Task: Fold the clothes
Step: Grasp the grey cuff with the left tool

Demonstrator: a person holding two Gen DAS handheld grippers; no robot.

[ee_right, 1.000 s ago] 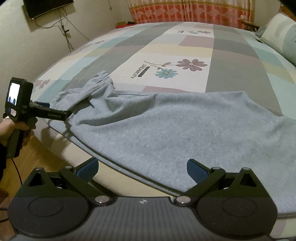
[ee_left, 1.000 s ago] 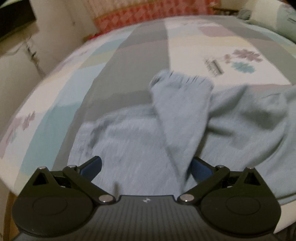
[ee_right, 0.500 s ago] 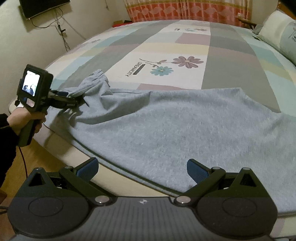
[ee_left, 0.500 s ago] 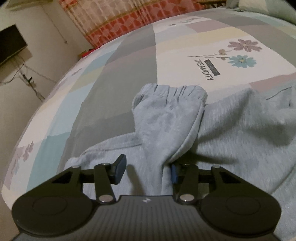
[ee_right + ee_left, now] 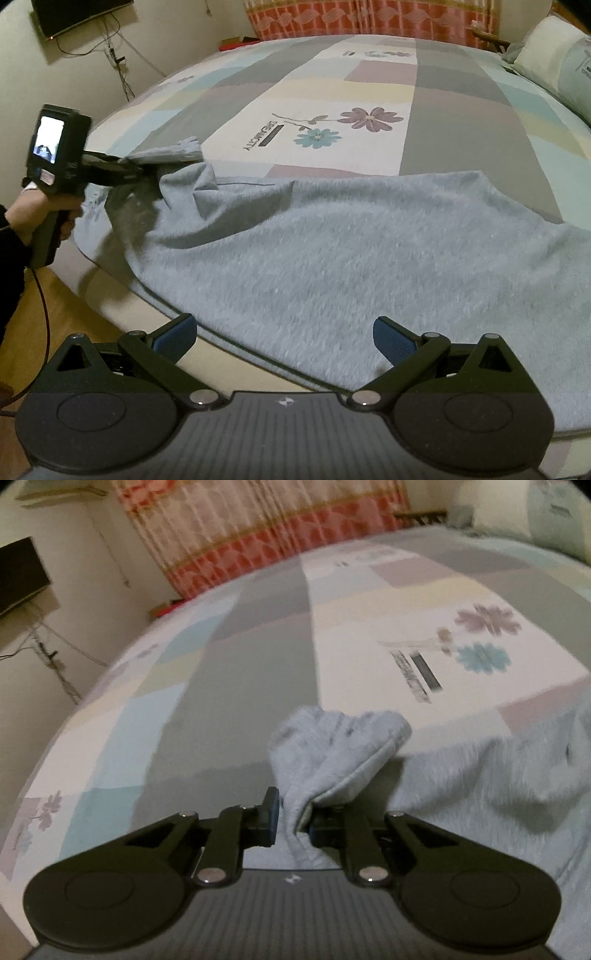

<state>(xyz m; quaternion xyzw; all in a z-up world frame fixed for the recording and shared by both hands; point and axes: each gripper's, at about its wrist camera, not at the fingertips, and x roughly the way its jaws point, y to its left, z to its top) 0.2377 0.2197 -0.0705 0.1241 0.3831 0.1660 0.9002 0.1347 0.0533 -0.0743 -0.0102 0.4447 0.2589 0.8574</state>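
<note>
A light blue-grey sweater lies spread over the near part of the bed. Its left sleeve is pinched in my left gripper, which is shut on the fabric and holds it lifted off the bed, cuff pointing away. From the right wrist view, the left gripper is at the sweater's left end, held by a hand. My right gripper hovers open over the sweater's near hem at the bed's edge, nothing between its fingers.
The bed has a patchwork cover with flowers and lettering. A pillow lies at the far right. Patterned curtains hang behind. A wall-mounted screen and cables are on the left. Wood floor shows below the bed edge.
My left gripper went from open to shut on the sleeve, then raised it and carried it rightward over the sweater. The right gripper stayed open and barely moved.
</note>
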